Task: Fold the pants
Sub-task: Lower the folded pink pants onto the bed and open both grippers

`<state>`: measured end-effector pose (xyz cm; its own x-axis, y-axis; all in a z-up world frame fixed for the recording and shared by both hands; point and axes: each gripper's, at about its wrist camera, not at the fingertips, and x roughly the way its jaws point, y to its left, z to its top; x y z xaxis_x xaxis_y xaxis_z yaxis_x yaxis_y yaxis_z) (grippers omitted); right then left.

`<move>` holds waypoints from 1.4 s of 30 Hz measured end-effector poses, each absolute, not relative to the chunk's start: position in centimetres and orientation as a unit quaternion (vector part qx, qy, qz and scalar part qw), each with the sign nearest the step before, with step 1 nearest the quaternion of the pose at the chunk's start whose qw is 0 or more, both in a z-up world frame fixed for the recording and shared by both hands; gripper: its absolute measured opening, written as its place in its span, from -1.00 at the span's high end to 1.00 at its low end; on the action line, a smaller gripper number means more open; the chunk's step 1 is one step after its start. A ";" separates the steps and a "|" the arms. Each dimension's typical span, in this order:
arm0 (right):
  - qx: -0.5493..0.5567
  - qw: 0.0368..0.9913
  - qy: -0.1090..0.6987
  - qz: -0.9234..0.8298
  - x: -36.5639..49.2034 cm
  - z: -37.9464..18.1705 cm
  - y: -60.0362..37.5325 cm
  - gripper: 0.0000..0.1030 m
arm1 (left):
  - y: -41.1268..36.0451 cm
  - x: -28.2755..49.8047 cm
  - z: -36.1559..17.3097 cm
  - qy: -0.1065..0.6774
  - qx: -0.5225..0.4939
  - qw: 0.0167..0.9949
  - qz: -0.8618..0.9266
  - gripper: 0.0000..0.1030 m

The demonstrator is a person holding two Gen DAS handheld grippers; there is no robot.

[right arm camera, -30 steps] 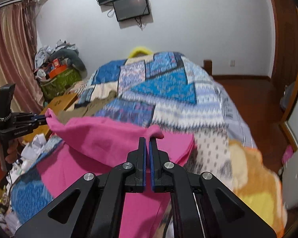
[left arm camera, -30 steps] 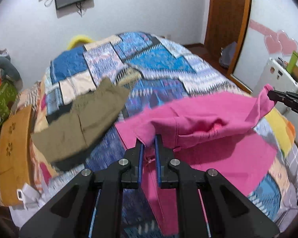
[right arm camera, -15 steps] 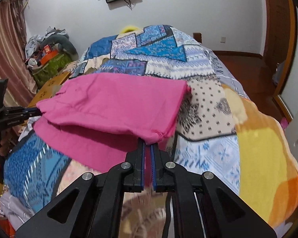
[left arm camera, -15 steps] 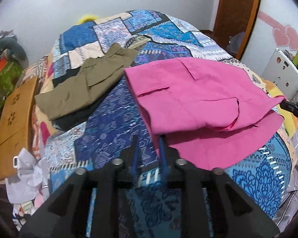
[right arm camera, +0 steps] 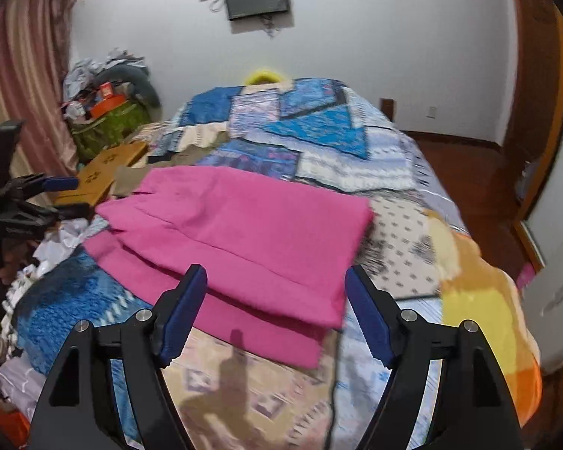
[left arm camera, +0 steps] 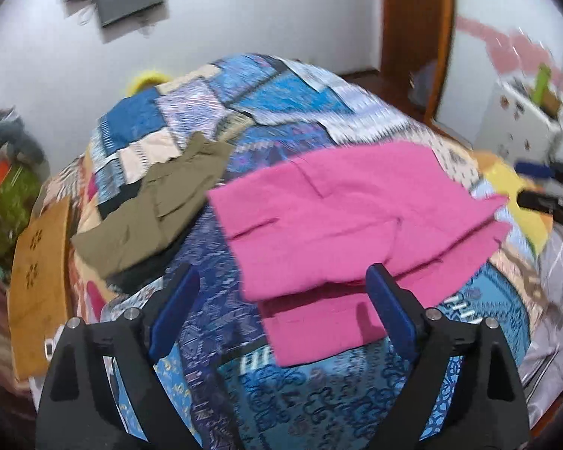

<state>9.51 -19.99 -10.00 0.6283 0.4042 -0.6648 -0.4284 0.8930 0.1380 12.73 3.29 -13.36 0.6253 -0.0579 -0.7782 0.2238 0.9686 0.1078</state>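
Both grippers, left (left arm camera: 281, 296) and right (right arm camera: 276, 292), gaped, empty. Pink pants (left arm camera: 356, 221) near bed's (left arm camera: 319, 386) front edge looked soft, limp; grip corners.

Blurred throughout by motion, especially the patchwork bedspread (left arm camera: 281, 86) toward 12 o'clock. Cut off at 6 o'clock: bodies of left gripper (left arm camera: 281, 311) and right gripper (right arm camera: 276, 309). Partly hidden under olive pants (left arm camera: 161, 210): a dark garment (left arm camera: 146, 270), kind indiscernible.

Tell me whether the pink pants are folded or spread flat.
Folded once. The pink pants lie on the bed with an upper layer doubled over a lower one, whose edge sticks out along the near side.
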 end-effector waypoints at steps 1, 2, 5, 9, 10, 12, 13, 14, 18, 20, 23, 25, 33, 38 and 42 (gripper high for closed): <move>-0.018 0.898 0.367 0.240 9.7 -10.1 -19.4 -0.42 | 2.5 13.0 -13.9 0.433 0.112 0.890 -0.087 -0.76; -0.021 0.895 0.371 0.248 9.9 -10.3 -18.8 -0.42 | 1.8 13.3 -14.5 0.438 0.127 0.885 -0.093 -0.76; -0.036 0.884 0.379 0.269 10.3 -11.2 -17.0 -0.42 | -0.2 13.8 -16.2 0.453 0.168 0.869 -0.110 -0.76; -0.050 0.868 0.395 0.296 10.6 -12.5 -15.0 -0.42 | -1.5 14.4 -17.1 0.457 0.188 0.861 -0.118 -0.76; -0.055 0.863 0.400 0.303 10.8 -12.9 -14.4 -0.42 | -1.6 14.6 -17.0 0.458 0.184 0.861 -0.121 -0.76; -0.067 0.857 0.406 0.310 11.0 -13.4 -13.7 -0.42 | -1.4 15.3 -16.5 0.460 0.166 0.863 -0.127 -0.76; -0.075 0.855 0.407 0.313 11.2 -13.7 -13.2 -0.42 | -1.3 15.6 -16.2 0.460 0.159 0.864 -0.128 -0.76; -0.079 0.855 0.407 0.313 11.3 -13.7 -12.9 -0.42 | -1.1 15.9 -16.0 0.459 0.153 0.866 -0.129 -0.76; -0.080 0.850 0.411 0.320 12.4 -14.0 -11.8 -0.27 | -0.6 17.2 -14.8 0.456 0.132 0.870 -0.132 -0.76; -0.080 0.848 0.413 0.322 12.9 -14.0 -11.5 0.12 | -0.7 17.4 -14.6 0.455 0.128 0.871 -0.135 -0.75; -0.070 0.846 0.417 0.324 13.9 -13.9 -11.3 0.66 | -0.9 17.3 -14.7 0.455 0.134 0.869 -0.142 -0.76; -0.059 0.849 0.412 0.326 14.3 -13.5 -11.5 0.75 | -1.2 17.0 -15.1 0.457 0.142 0.866 -0.145 -0.76; -0.063 0.869 0.363 0.330 13.2 -10.8 -11.9 0.88 | -1.4 16.4 -16.1 0.469 0.152 0.860 -0.130 0.35; -0.074 0.871 0.347 0.339 12.2 -9.8 -11.8 0.89 | -1.5 15.0 -14.1 0.441 0.151 0.874 -0.134 0.70; -0.078 0.872 0.341 0.341 11.1 -9.4 -12.2 0.89 | -1.6 13.7 -13.4 0.440 0.142 0.874 -0.148 0.71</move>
<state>11.07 -12.16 -9.36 0.5346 0.5423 -0.6481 -0.6490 0.7547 0.0961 13.69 -1.55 -13.45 0.5686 -0.1346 -0.8115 0.3845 0.9156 0.1176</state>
